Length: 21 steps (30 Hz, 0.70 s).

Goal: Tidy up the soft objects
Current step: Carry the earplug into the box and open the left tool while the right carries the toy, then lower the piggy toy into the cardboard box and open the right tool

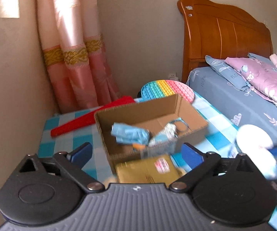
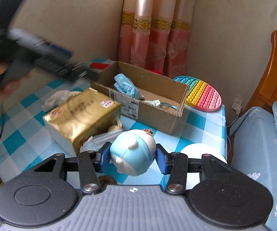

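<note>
Right wrist view: checked tablecloth [image 2: 202, 119] by curtain [image 2: 155, 25], cardboard box [image 2: 150, 100] at centre holding blue cloth [image 2: 125, 85]; right gripper [image 2: 132, 156] grasps blue-white toy [image 2: 132, 152], left gripper [image 1: 136, 152] spread wide.

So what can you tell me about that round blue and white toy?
The toy is a squishy-looking ball, light blue with white patches and small white nubs, smooth and shiny. A tiny pink trinket sits at its top. It is tilted, held between the right gripper's blue pads, above the checked cloth, near a gold pack.
</note>
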Tool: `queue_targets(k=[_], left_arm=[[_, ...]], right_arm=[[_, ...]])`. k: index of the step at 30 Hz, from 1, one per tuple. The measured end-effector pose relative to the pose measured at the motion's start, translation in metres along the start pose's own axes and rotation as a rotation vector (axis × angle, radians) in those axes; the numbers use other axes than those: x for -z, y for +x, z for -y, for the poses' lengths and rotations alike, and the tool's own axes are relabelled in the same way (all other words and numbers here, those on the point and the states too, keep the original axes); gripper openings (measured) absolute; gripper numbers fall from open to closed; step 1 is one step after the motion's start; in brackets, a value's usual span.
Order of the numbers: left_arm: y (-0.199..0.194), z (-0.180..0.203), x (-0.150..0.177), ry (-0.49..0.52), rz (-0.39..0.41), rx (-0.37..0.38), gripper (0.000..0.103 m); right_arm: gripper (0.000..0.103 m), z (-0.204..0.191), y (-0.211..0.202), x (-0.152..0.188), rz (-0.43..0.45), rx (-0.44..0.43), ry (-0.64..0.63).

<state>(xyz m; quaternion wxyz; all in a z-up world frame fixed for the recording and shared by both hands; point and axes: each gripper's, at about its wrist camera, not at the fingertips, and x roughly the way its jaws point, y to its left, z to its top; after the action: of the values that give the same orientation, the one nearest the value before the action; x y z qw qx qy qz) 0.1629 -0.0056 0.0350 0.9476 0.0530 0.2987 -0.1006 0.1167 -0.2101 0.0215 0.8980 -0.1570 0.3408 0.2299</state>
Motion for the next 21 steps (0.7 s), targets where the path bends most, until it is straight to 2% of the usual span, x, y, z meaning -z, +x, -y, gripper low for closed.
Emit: queue_targets(k=[6, 10, 15, 21], left_arm=[[-0.037, 0.008, 0.032, -0.053, 0.006, -0.009, 0.102], [-0.043, 0.005, 0.040, -0.071, 0.013, -0.023, 0.102], [-0.048, 0.003, 0.047, -0.079, 0.029, -0.082, 0.102], [-0.050, 0.000, 0.064, -0.104, -0.006, -0.111, 0.102]], right_arm=[[0.054, 0.009, 0.012, -0.025, 0.004, 0.022, 0.011], [0.054, 0.018, 0.021, -0.044, 0.013, 0.046, 0.026], [0.054, 0.032, 0.036, -0.064, 0.012, 0.066, 0.066], [0.054, 0.054, 0.061, -0.087, -0.006, 0.059, 0.118]])
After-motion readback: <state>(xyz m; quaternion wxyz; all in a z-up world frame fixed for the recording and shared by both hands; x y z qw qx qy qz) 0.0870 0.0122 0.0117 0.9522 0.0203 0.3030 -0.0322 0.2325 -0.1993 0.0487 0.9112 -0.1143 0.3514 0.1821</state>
